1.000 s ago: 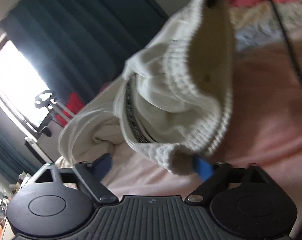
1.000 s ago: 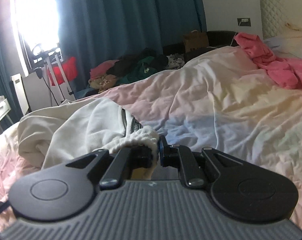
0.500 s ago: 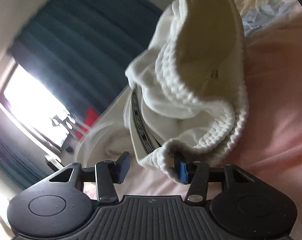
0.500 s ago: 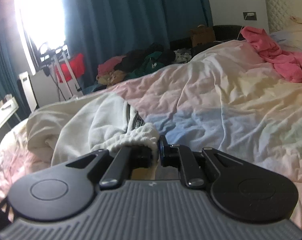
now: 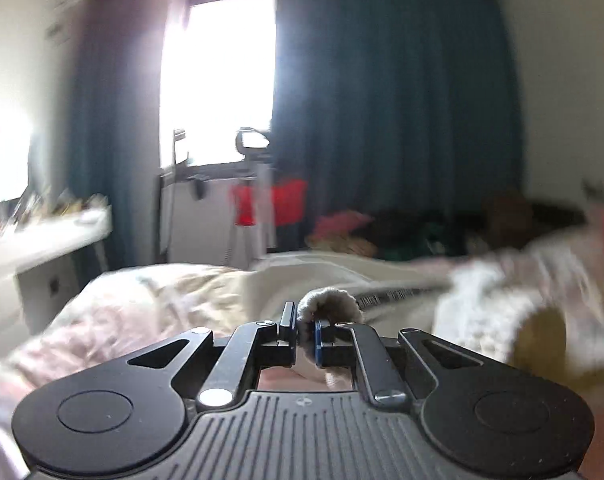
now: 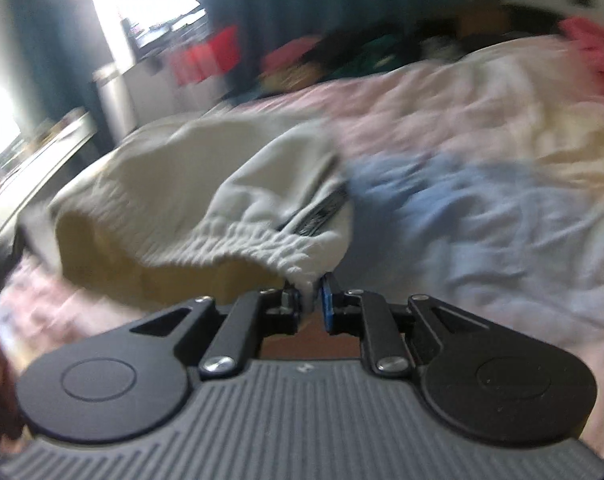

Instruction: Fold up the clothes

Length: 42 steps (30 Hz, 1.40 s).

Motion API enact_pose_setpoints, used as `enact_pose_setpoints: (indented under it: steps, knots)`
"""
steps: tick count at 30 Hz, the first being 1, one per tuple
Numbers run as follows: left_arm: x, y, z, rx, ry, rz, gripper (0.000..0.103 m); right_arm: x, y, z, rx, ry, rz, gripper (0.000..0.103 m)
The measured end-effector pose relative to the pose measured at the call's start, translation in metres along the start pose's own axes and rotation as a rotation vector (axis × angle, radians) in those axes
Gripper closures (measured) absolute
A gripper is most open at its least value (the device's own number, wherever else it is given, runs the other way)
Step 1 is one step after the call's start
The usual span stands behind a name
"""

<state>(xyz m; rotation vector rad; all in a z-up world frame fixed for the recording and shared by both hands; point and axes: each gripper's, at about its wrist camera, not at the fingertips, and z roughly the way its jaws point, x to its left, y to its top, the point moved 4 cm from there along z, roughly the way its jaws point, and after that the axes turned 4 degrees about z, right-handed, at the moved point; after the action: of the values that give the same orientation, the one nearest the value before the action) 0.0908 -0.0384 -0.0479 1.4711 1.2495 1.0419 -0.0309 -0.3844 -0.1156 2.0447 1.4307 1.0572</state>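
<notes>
The left gripper (image 5: pixel 305 326), open a moment ago, has now pinched the ribbed edge of the white top (image 6: pixel 190 184) like the right gripper (image 6: pixel 310 300), so the top hangs stretched over the bed (image 6: pixel 481 200), ready to lay flat.

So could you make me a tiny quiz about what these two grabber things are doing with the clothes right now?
1. True or false: both sets of jaws are closed on the cream garment.
2. Which part does the right gripper pinch? A) ribbed hem B) a button C) a hood cord
3. Fill in: the garment lies on a ____.

Key: 1 true, the left gripper also clamps a knit edge. 2 A. 3 bed.
</notes>
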Motion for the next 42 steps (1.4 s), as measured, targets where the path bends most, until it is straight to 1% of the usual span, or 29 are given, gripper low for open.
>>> enact_pose_setpoints:
  steps: [2, 3, 5, 7, 9, 11, 12, 13, 14, 15, 16, 17, 18, 20, 21, 22, 23, 24, 26, 27, 29, 30, 31, 32, 33, 34, 36, 39, 42]
  knots:
    - [0.028, 0.006, 0.008, 0.042, 0.029, -0.117, 0.094, 0.020, -0.008, 0.007, 0.076, 0.103, -0.043, 0.082]
    - [0.044, 0.007, 0.004, 0.066, 0.042, -0.169, 0.094, 0.031, -0.013, 0.010, 0.114, 0.151, -0.071, 0.079]
    - [0.076, 0.000, 0.004, 0.132, 0.055, -0.256, 0.094, 0.053, -0.022, 0.013, 0.173, 0.231, -0.137, 0.076]
    - [0.097, -0.014, 0.009, 0.206, 0.051, -0.334, 0.094, 0.070, -0.031, 0.016, 0.225, 0.283, -0.177, 0.073]
    - [0.111, -0.030, 0.009, 0.288, 0.039, -0.417, 0.094, 0.085, -0.041, 0.020, 0.272, 0.310, -0.210, 0.070]
    - [0.121, -0.044, 0.009, 0.352, 0.015, -0.507, 0.093, 0.095, -0.050, 0.022, 0.308, 0.315, -0.228, 0.067]
    - [0.123, -0.049, 0.005, 0.376, 0.004, -0.535, 0.090, 0.097, -0.053, 0.022, 0.321, 0.313, -0.228, 0.064]
    - [0.124, -0.052, -0.003, 0.393, -0.006, -0.549, 0.090, 0.097, -0.053, 0.022, 0.330, 0.309, -0.220, 0.063]
    - [0.126, -0.053, -0.009, 0.406, -0.020, -0.558, 0.090, 0.096, -0.053, 0.023, 0.335, 0.308, -0.205, 0.059]
    - [0.129, -0.055, -0.015, 0.417, -0.033, -0.567, 0.086, 0.094, -0.051, 0.022, 0.336, 0.314, -0.185, 0.048]
    - [0.133, -0.056, -0.018, 0.423, -0.045, -0.579, 0.085, 0.091, -0.049, 0.020, 0.331, 0.324, -0.159, 0.040]
    - [0.136, -0.057, -0.021, 0.428, -0.057, -0.593, 0.085, 0.087, -0.046, 0.018, 0.319, 0.332, -0.132, 0.024]
    - [0.139, -0.057, -0.026, 0.432, -0.069, -0.612, 0.083, 0.085, -0.043, 0.015, 0.303, 0.340, -0.106, 0.016]
    - [0.147, -0.059, -0.031, 0.433, -0.090, -0.662, 0.075, 0.079, -0.039, 0.015, 0.289, 0.374, -0.007, 0.019]
    - [0.149, -0.060, -0.033, 0.433, -0.105, -0.686, 0.065, 0.075, -0.038, 0.017, 0.288, 0.394, 0.052, 0.019]
    - [0.149, -0.061, -0.034, 0.434, -0.124, -0.705, 0.058, 0.071, -0.037, 0.018, 0.287, 0.413, 0.119, 0.019]
    - [0.149, -0.062, -0.035, 0.434, -0.144, -0.723, 0.056, 0.065, -0.038, 0.022, 0.289, 0.421, 0.198, 0.019]
    - [0.149, -0.063, -0.037, 0.434, -0.163, -0.742, 0.056, 0.060, -0.040, 0.028, 0.298, 0.407, 0.259, 0.019]
    - [0.149, -0.065, -0.039, 0.435, -0.202, -0.780, 0.054, 0.053, -0.047, 0.042, 0.338, 0.341, 0.344, 0.017]
    - [0.149, -0.066, -0.041, 0.435, -0.222, -0.798, 0.051, 0.049, -0.050, 0.049, 0.351, 0.315, 0.380, 0.017]
    - [0.144, -0.068, -0.036, 0.439, -0.255, -0.796, 0.044, 0.048, -0.054, 0.062, 0.367, 0.289, 0.421, 0.017]
    - [0.141, -0.069, -0.032, 0.443, -0.269, -0.789, 0.039, 0.053, -0.055, 0.068, 0.370, 0.280, 0.390, 0.018]
    - [0.137, -0.070, -0.029, 0.450, -0.278, -0.785, 0.039, 0.059, -0.057, 0.074, 0.372, 0.272, 0.360, 0.019]
    - [0.135, -0.072, -0.025, 0.458, -0.281, -0.783, 0.039, 0.065, -0.058, 0.078, 0.371, 0.262, 0.325, 0.032]
    - [0.133, -0.075, -0.021, 0.467, -0.280, -0.784, 0.039, 0.072, -0.058, 0.079, 0.361, 0.254, 0.288, 0.048]
    - [0.132, -0.077, -0.018, 0.477, -0.280, -0.786, 0.039, 0.078, -0.058, 0.079, 0.345, 0.248, 0.264, 0.055]
    - [0.132, -0.083, -0.013, 0.490, -0.281, -0.799, 0.039, 0.084, -0.056, 0.073, 0.299, 0.242, 0.250, 0.077]
    - [0.134, -0.088, -0.005, 0.498, -0.289, -0.821, 0.039, 0.079, -0.048, 0.051, 0.202, 0.267, 0.304, 0.081]
    - [0.128, -0.089, 0.000, 0.499, -0.316, -0.805, 0.042, 0.071, -0.040, 0.029, 0.127, 0.292, 0.371, 0.083]
